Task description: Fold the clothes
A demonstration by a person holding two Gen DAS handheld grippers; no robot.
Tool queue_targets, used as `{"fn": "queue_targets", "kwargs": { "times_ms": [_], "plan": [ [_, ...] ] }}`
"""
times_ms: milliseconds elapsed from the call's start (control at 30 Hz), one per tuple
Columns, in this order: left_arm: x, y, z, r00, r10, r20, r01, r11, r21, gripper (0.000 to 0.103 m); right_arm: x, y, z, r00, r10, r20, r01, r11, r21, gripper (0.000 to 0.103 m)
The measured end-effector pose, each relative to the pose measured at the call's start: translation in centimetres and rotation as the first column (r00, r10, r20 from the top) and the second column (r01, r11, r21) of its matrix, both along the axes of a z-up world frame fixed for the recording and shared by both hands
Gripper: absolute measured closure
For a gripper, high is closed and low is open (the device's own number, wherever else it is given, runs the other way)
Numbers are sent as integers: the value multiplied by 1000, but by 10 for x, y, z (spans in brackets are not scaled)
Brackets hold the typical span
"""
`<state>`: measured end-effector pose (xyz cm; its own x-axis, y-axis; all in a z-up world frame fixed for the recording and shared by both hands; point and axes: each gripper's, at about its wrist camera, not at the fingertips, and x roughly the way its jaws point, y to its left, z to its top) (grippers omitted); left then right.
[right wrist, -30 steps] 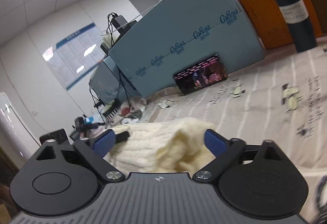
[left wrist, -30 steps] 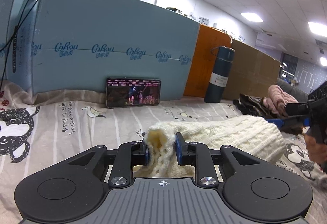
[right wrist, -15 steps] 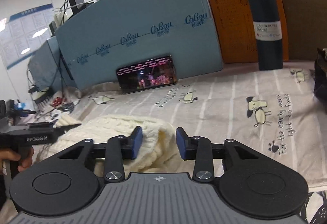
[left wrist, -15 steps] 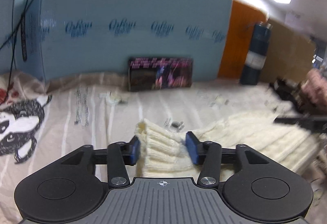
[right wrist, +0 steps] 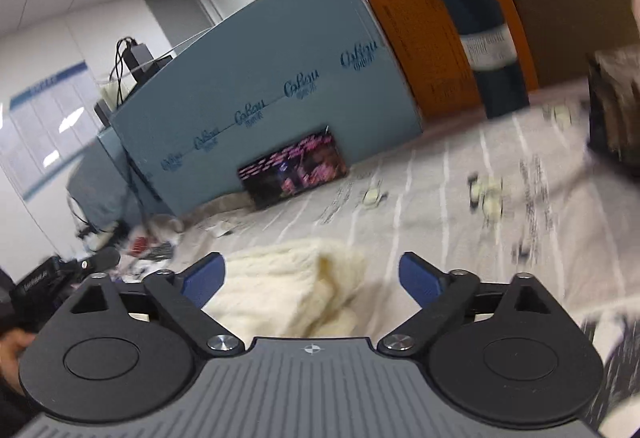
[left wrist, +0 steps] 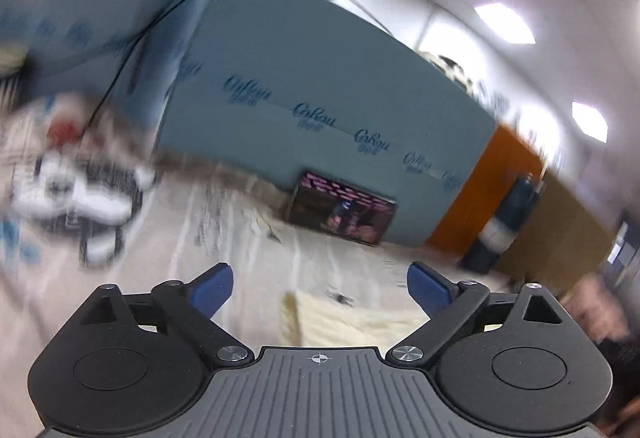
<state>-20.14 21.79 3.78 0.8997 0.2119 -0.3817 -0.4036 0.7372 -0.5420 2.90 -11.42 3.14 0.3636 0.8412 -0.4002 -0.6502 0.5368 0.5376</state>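
My left tongs (left wrist: 320, 284) are released, the blue pads (left wrist: 212, 284) wide apart with nothing between them, and my right tongs (right wrist: 311, 276) are released the same way. The cream sweater (right wrist: 288, 290) lies bunched on the striped sheet (right wrist: 440, 198), just under and in front of my right tongs; in the left view its edge (left wrist: 348, 318) shows low between the pads, not touched by them. Farther on the sheet a phone (right wrist: 294, 170) with a lit screen leans on the blue board (right wrist: 260, 78). To the right of it a dark flask (right wrist: 476, 34) stands before an orange board (right wrist: 416, 38). The left view is much blurred.
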Motion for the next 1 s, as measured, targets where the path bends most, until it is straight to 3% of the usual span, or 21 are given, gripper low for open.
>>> {"fn": "queue_targets", "kwargs": {
  "times_ms": [67,167,400,500,733,867,1000],
  "plan": [
    [-14,2,-6,1000,1,7,0,990,-144,5,-3,-6,-2,996,7,-90,-5,1000,21,5],
    [-30,0,-21,1000,-2,-10,-1,949,-315,5,-8,-15,-7,974,10,-224,1,999,46,4],
    [-40,-18,-50,997,-73,-21,53,863,-503,5,-19,-19,-17,943,17,-333,-14,1000,10,4],
    [-31,-23,-58,996,-87,-23,63,859,-508,5,-20,-17,-23,922,33,-385,-21,999,37,4],
    [-2,-18,-73,1000,-4,4,5,850,-526,4,-12,7,-35,880,31,-474,15,995,95,4],
    [21,-27,-74,1000,10,-17,-17,884,-468,2,-8,27,-45,859,-20,-511,56,997,54,8],
    [31,-37,-76,999,37,-7,-37,939,-341,3,-15,35,-44,896,-76,-438,96,995,23,21]
  ]
}}
